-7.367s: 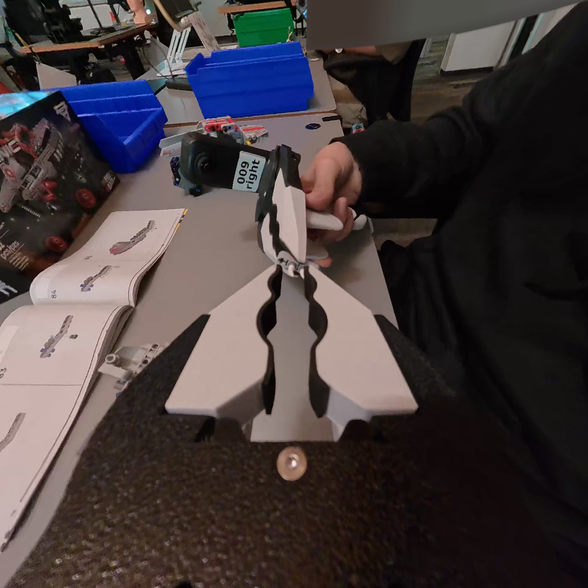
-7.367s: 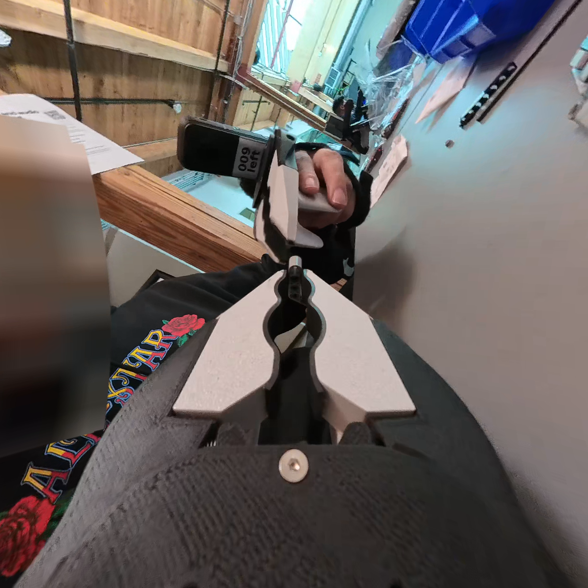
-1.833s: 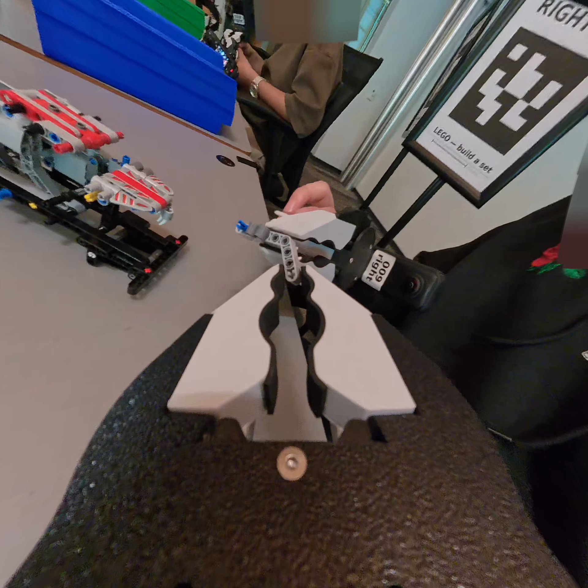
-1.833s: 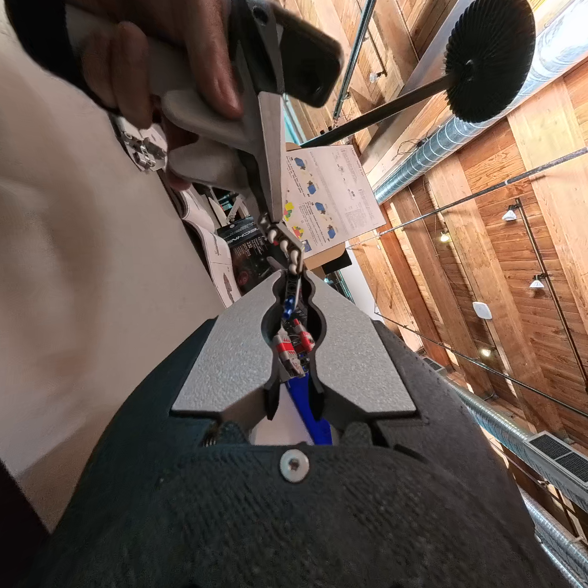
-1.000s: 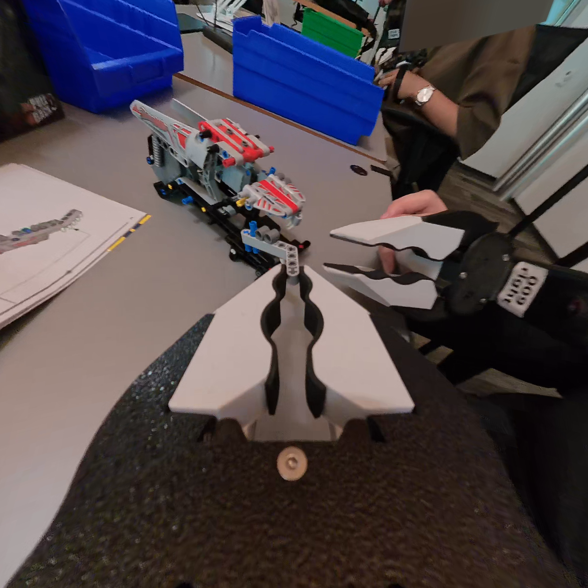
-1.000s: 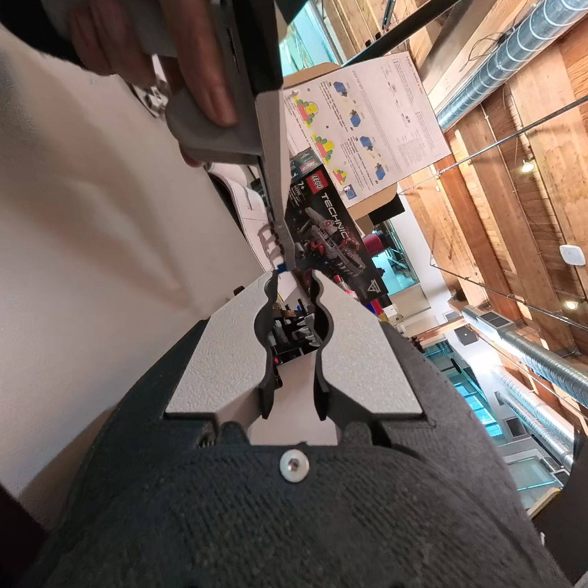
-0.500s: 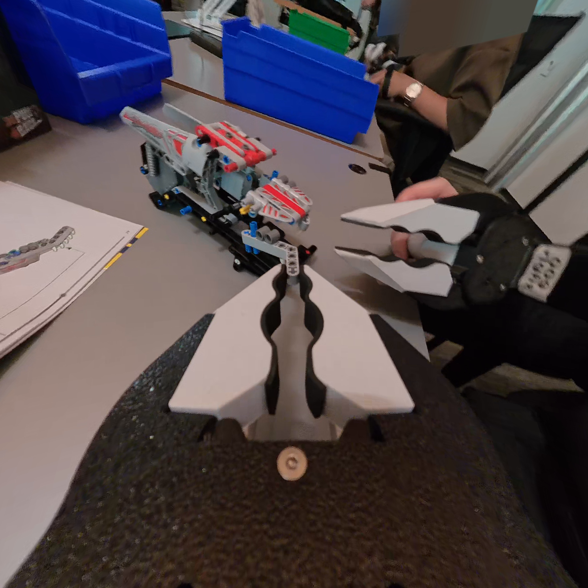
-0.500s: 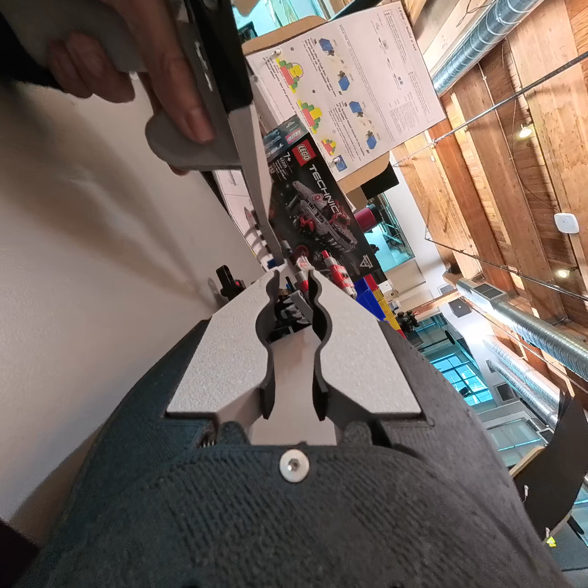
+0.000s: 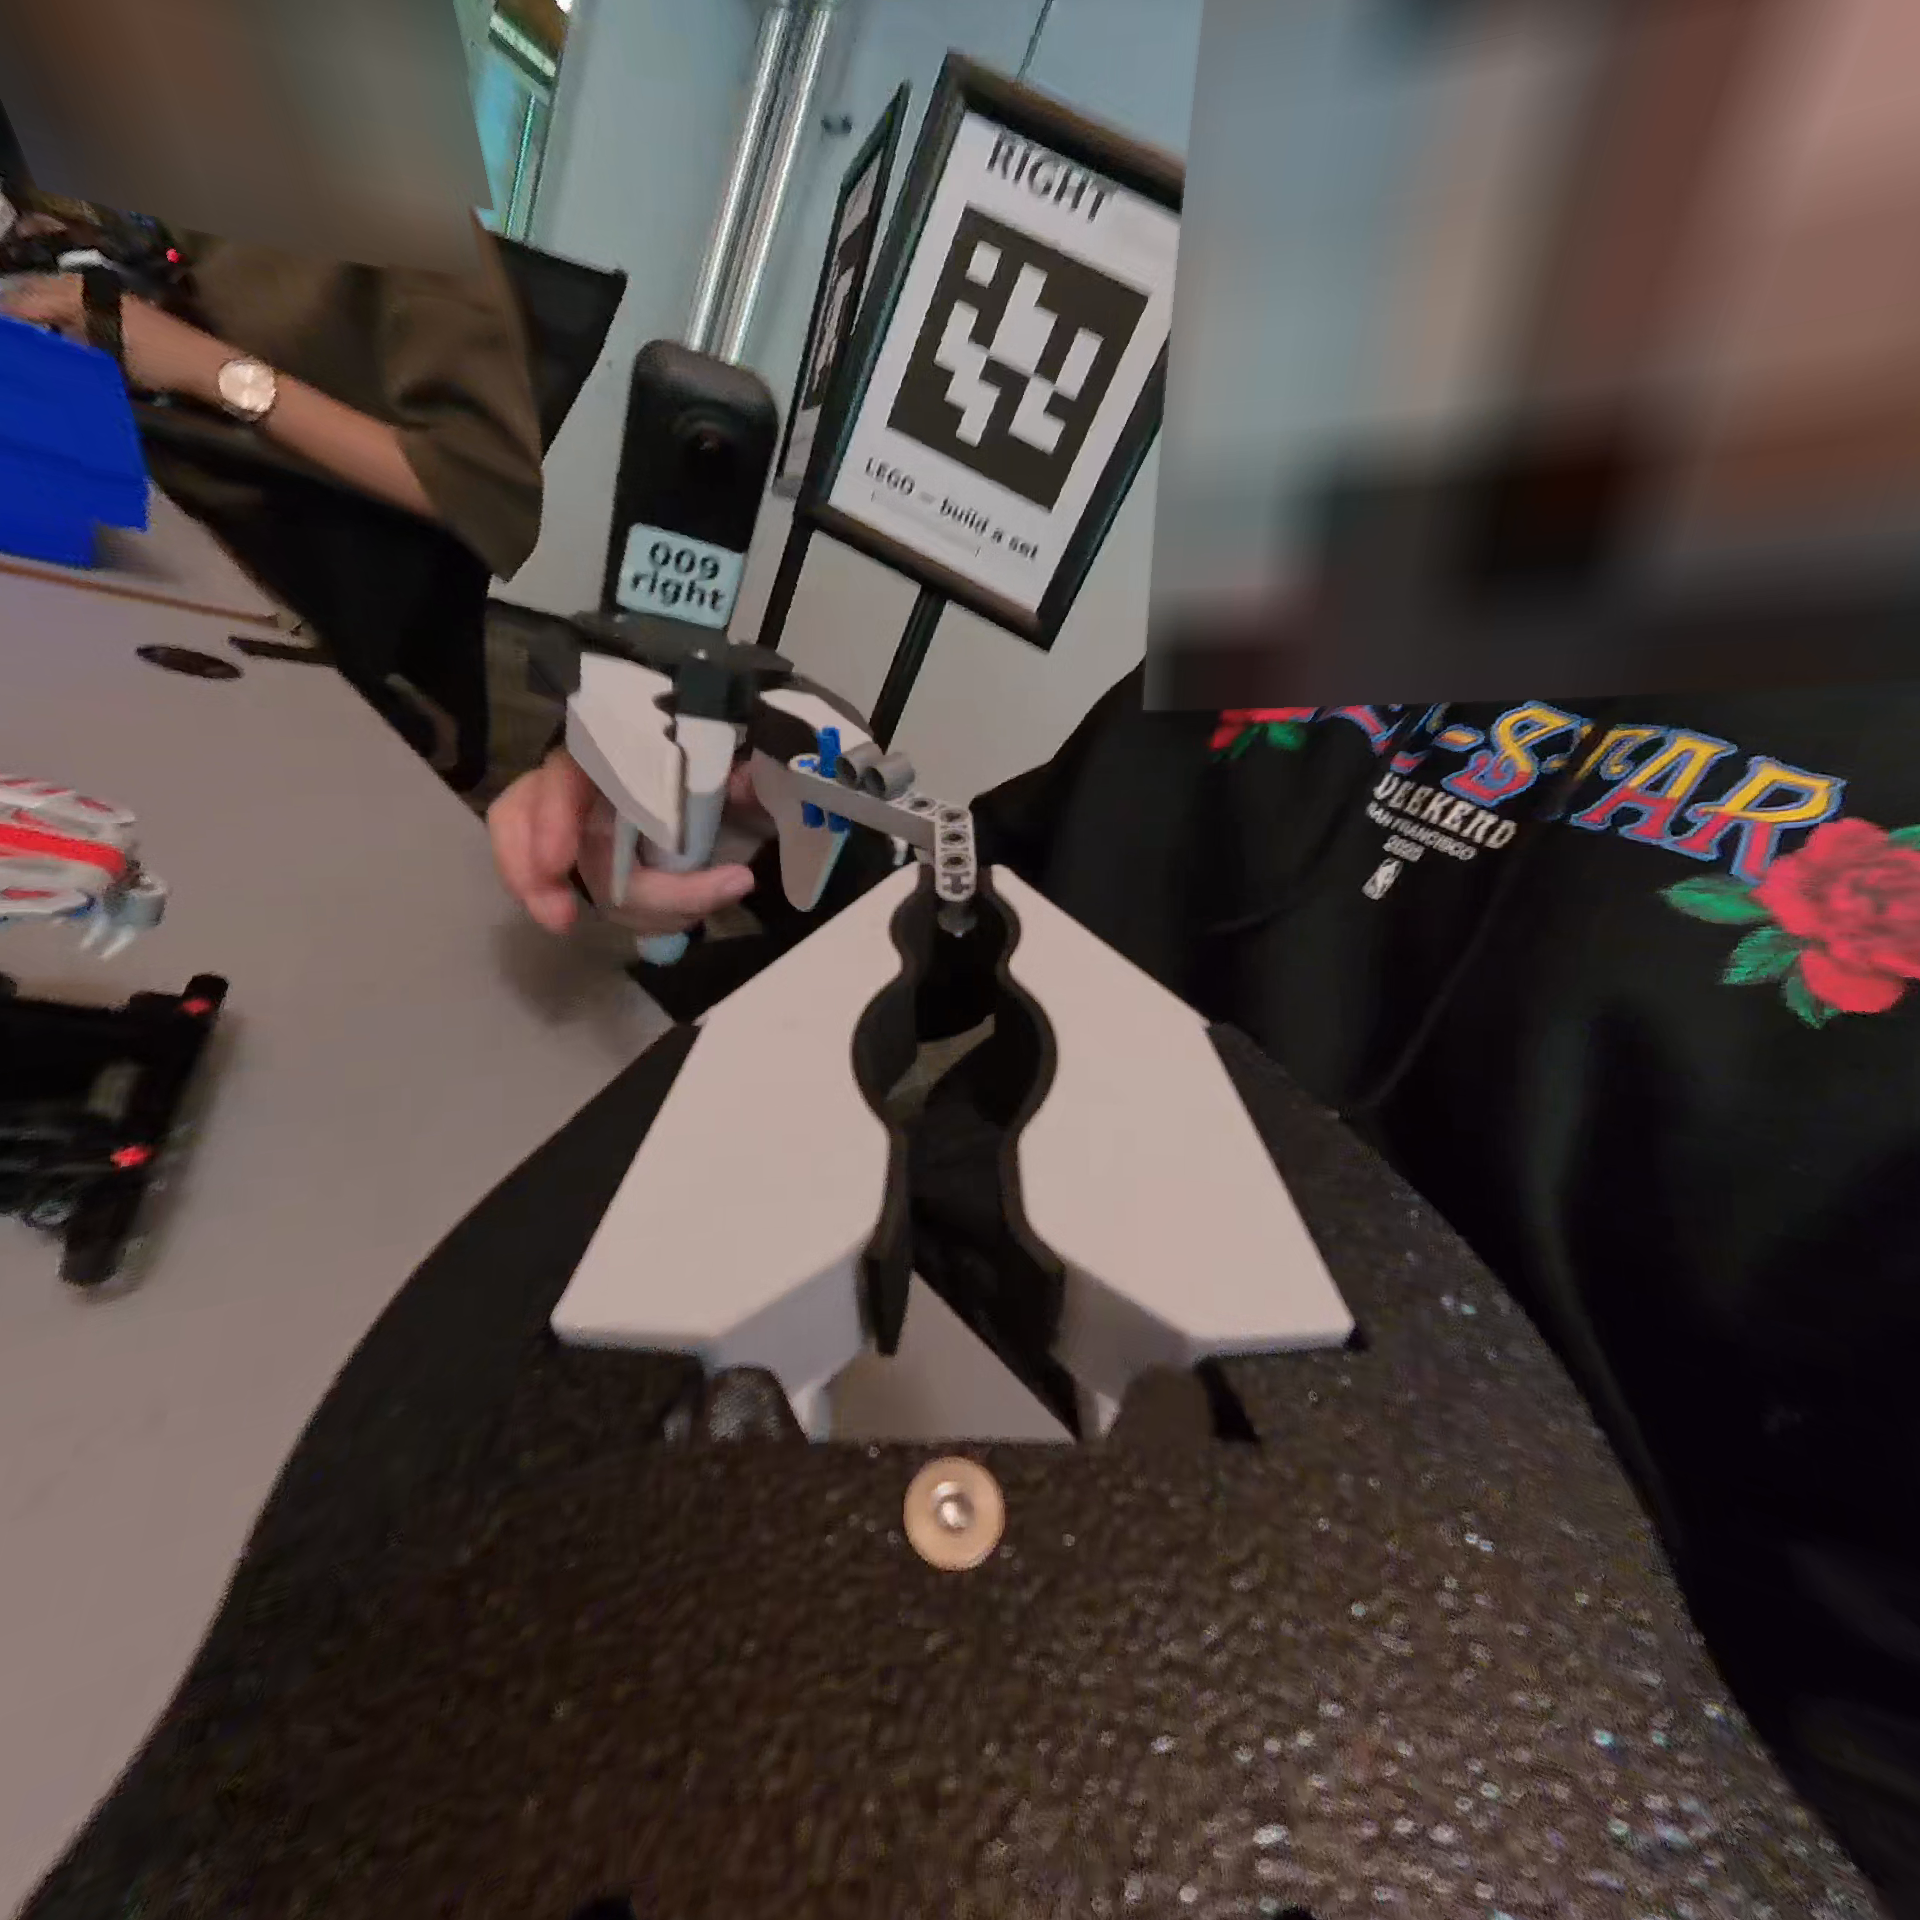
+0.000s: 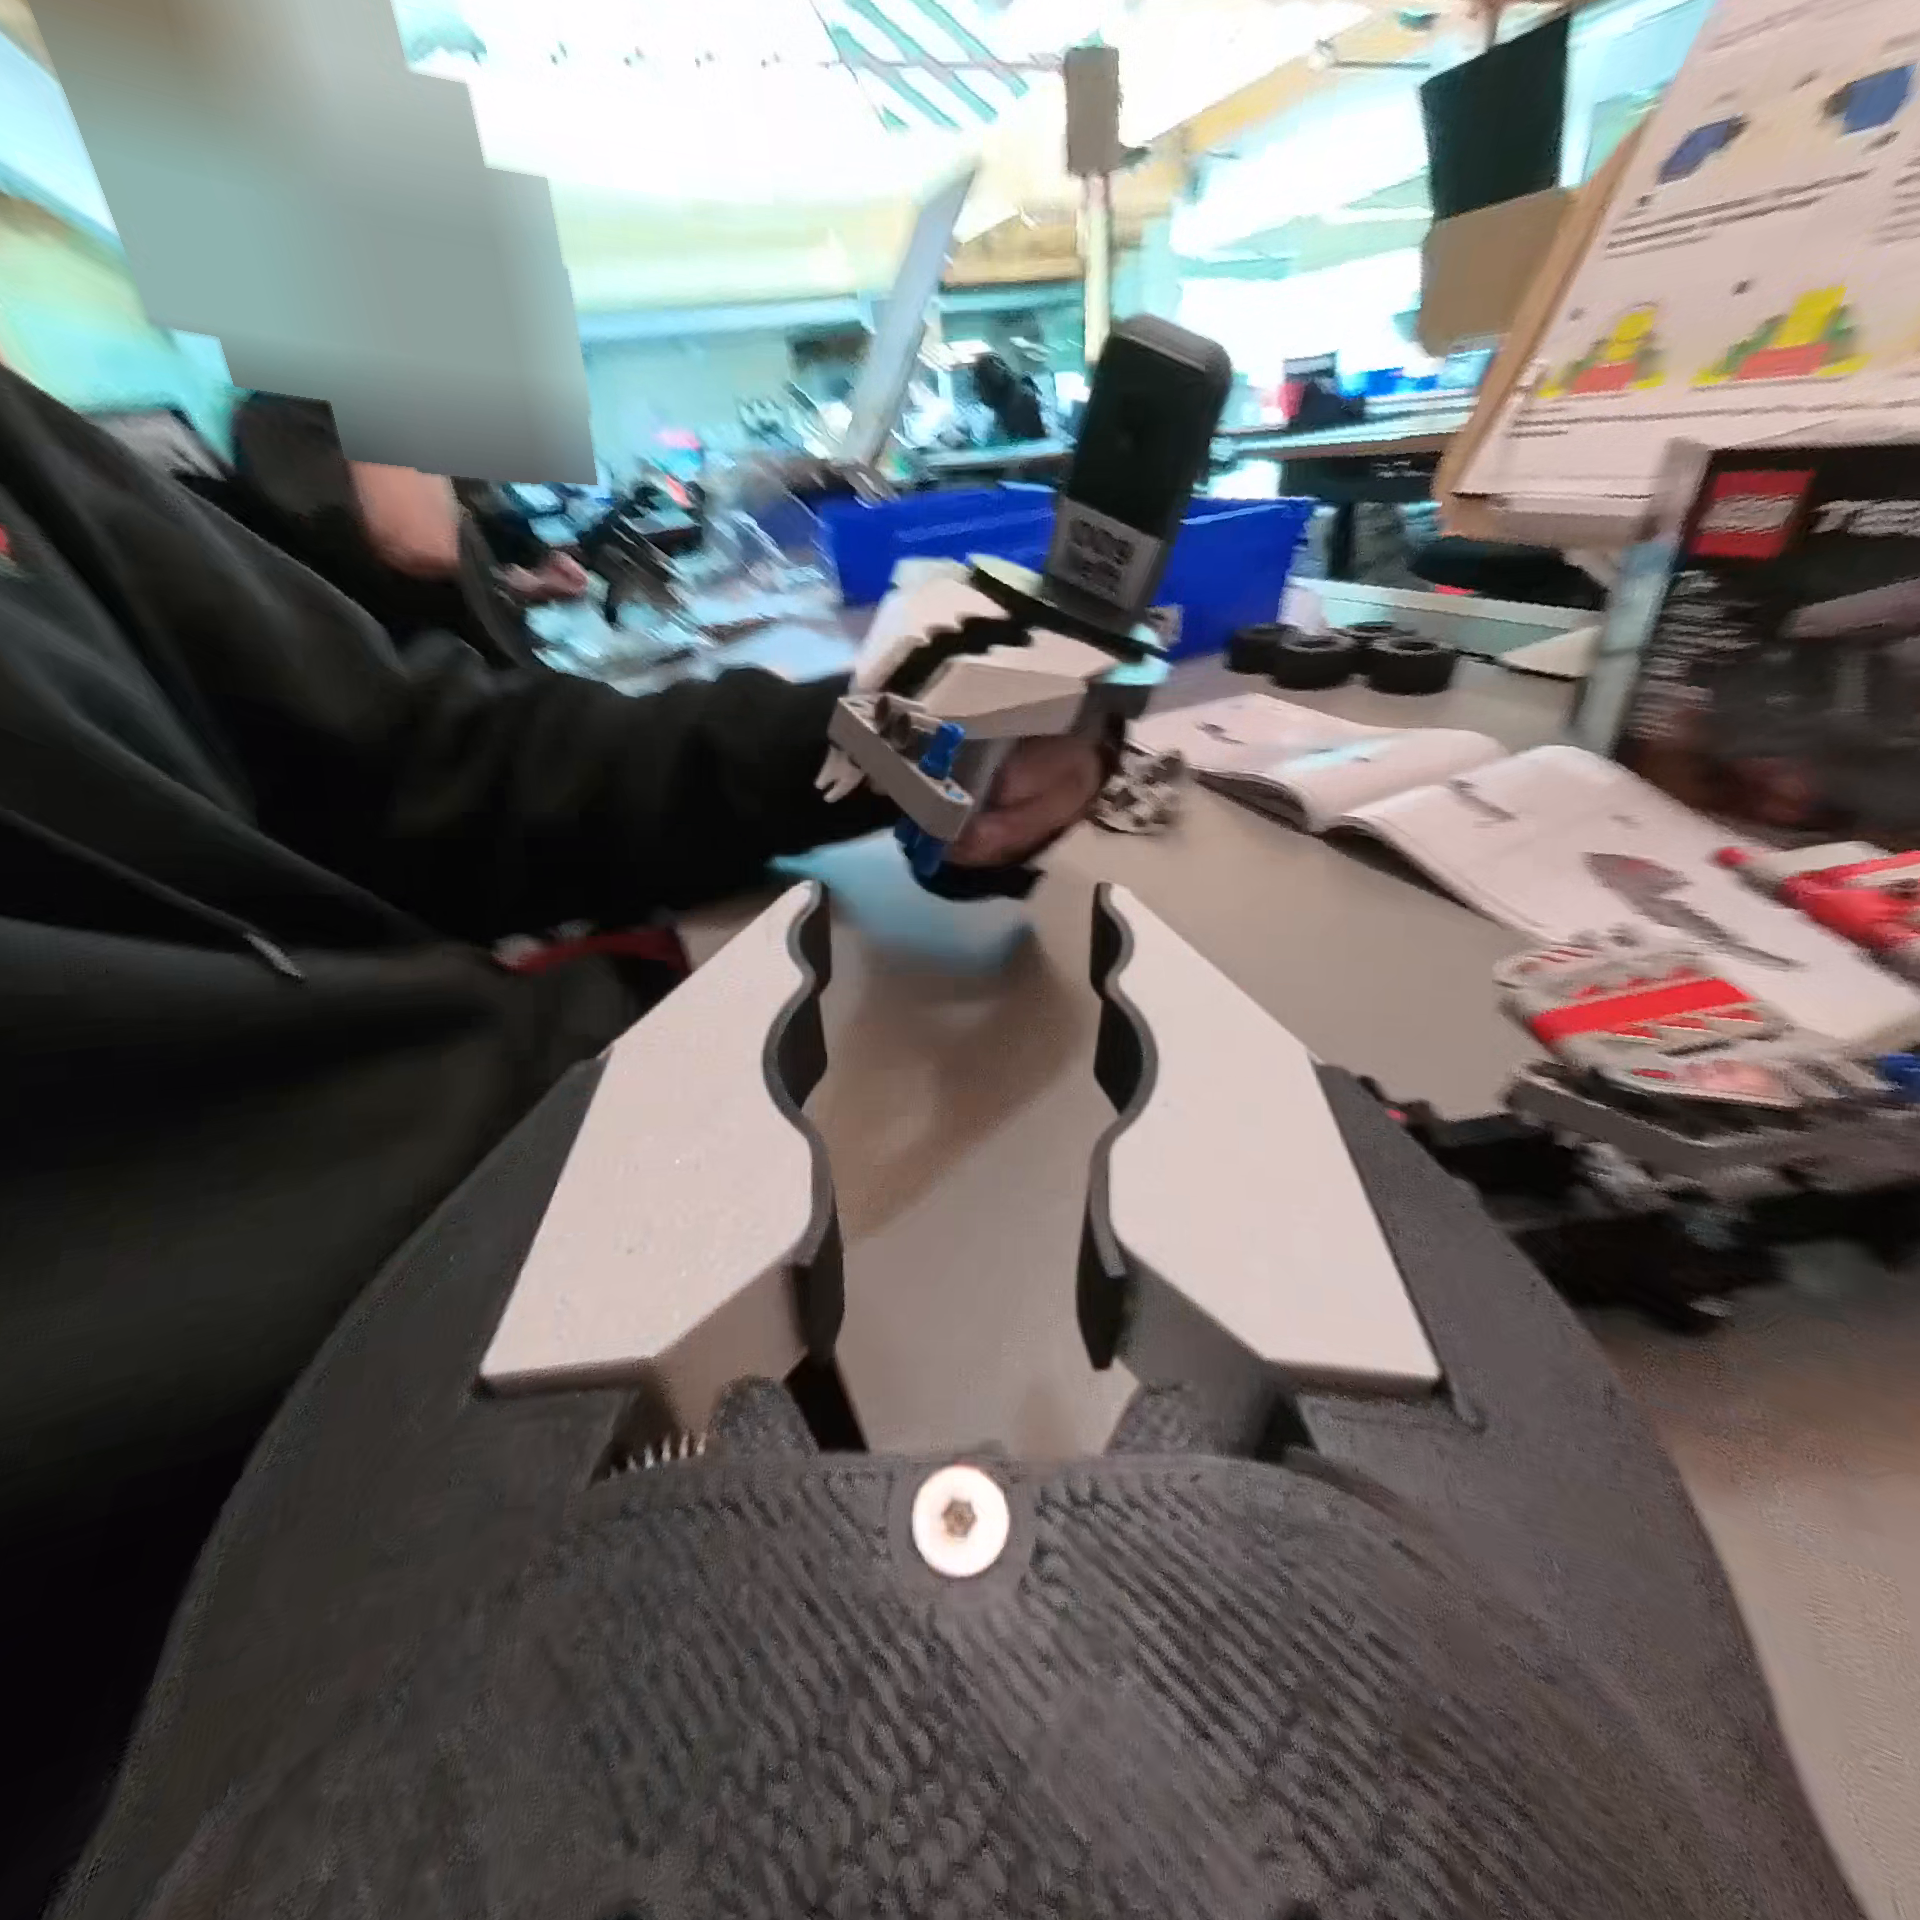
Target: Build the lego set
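While gripper clamps, grey bent beam, blue pins

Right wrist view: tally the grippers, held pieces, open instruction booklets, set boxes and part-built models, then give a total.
Grippers: 2, right gripper and left gripper
Held grey beam: 1
Open instruction booklet: 1
Set box: 1
Part-built model: 1
Total: 6

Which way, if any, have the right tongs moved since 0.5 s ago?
Yes: they rolled upright. In their own view the grey table stood along the left edge; now it lies level beneath the right tongs, which have also opened wider.
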Available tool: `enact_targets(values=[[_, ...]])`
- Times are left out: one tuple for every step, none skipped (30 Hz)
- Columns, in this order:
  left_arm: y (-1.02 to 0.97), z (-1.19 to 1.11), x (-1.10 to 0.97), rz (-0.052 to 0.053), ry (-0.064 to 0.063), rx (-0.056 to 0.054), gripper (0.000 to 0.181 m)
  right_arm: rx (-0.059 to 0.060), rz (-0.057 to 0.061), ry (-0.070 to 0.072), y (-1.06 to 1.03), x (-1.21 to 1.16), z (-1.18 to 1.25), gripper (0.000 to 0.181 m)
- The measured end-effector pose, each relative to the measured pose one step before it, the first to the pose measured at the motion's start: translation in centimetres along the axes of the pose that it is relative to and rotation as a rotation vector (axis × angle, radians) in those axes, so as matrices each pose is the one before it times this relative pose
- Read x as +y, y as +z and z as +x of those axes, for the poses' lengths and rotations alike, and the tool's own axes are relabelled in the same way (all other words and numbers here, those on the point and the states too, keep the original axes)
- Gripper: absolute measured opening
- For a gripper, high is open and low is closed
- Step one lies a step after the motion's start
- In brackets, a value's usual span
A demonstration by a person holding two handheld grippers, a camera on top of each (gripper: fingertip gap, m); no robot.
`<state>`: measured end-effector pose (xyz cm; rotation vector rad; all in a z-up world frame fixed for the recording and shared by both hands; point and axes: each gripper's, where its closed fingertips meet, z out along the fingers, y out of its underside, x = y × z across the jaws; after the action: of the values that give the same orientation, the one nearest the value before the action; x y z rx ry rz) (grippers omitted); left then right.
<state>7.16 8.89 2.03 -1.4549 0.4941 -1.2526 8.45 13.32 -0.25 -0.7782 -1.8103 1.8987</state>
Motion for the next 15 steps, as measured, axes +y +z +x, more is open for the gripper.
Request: enact_targets(values=[[0.056, -0.025, -0.185, 0.0183, -0.0124, 0.0129, 0.005, -0.0492, 0.0211, 0.0546, 0.163, -0.288, -0.613, 0.048], [0.046, 0.125, -0.041, 0.0090, -0.0160, 0.0242, 0.005, -0.0329, 0.0208, 0.0482, 0.172, -0.278, -0.338, 0.041], [0.071, 0.180, 0.028, 0.0067, -0.0096, 0.0240, 0.005, -0.0163, 0.0295, 0.0418, 0.174, -0.341, -0.072, 0.035], [0.066, -0.019, 0.081, 0.0012, -0.0039, 0.0058, 0.005, -0.0239, 0.0420, 0.0401, 0.161, -0.441, -0.208, 0.036], [0.088, 0.025, 0.176, -0.0086, 0.0019, 0.0035, 0.005, -0.0303, 0.0375, 0.0375, 0.127, -0.350, -0.328, 0.031], [0.099, 0.208, 0.215, -0.0138, 0.0077, 0.0095, 0.005, -0.0228, 0.0263, 0.0307, 0.071, -0.223, -0.198, 0.020], [0.100, 0.148, 0.119, -0.0111, 0.0104, 0.0024, 0.005, -0.0210, 0.0229, 0.0221, 0.030, -0.181, -0.215, 0.013], [0.034, -0.015, -0.018, -0.0040, 0.0084, -0.0092, 0.005, -0.0156, 0.0172, 0.0098, 0.016, -0.131, -0.187, 0.008], [-0.053, -0.070, -0.130, 0.0020, 0.0045, -0.0133, 0.004, 0.0062, 0.0105, -0.0029, 0.013, -0.100, 0.059, 0.008], [-0.124, -0.074, -0.129, 0.0018, 0.0046, -0.0137, 0.004, 0.0104, 0.0056, -0.0146, -0.007, -0.091, 0.046, 0.008], [-0.158, -0.049, -0.108, 0.0011, 0.0086, -0.0143, 0.004, 0.0088, -0.0072, -0.0195, 0.051, 0.067, 0.022, 0.008], [-0.201, -0.119, -0.074, -0.0009, 0.0118, -0.0215, 0.005, 0.0052, -0.0145, -0.0188, 0.079, 0.184, -0.020, 0.007], [-0.249, -0.301, -0.064, -0.0025, 0.0103, -0.0358, 0.005, 0.0100, -0.0114, -0.0177, 0.100, 0.153, 0.077, 0.007], [-0.302, -0.480, -0.091, -0.0022, 0.0111, -0.0492, 0.006, 0.0189, 0.0044, -0.0148, 0.072, -0.047, 0.221, 0.007], [-0.318, -0.472, -0.109, -0.0008, 0.0135, -0.0493, 0.006, 0.0224, 0.0144, -0.0064, 0.040, -0.147, 0.308, 0.006]])
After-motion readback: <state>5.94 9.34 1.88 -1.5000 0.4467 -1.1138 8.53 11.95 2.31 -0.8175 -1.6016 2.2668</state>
